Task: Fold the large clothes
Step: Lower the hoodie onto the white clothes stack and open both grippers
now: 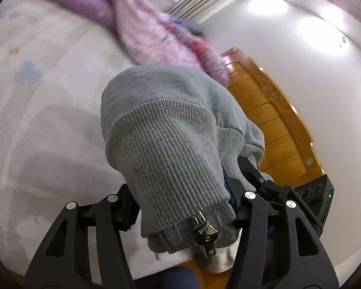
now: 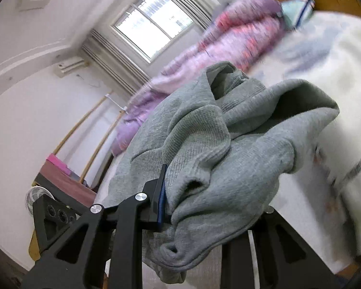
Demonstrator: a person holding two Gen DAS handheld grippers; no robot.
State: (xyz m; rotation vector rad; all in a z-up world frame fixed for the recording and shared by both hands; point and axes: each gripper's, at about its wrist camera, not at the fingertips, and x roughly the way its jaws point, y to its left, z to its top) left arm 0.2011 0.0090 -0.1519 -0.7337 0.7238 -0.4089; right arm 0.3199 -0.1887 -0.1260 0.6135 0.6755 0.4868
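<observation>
Grey knit, one zip-front sweatshirt (image 1: 170, 130), held clear above the bed (image 1: 48, 96) by both grippers. Left gripper (image 1: 183, 207): jaws part-closed on the ribbed hem, zipper pull (image 1: 204, 233) hanging just below them. Right gripper (image 2: 204, 200): jaws narrow, clamped on a bunched fold; cloth spills forward and rightward beyond them. Long axis runs between the two grips, neither nearer. Left view alone shows the wooden headboard (image 1: 272, 110); right view alone shows the window (image 2: 151, 24).
</observation>
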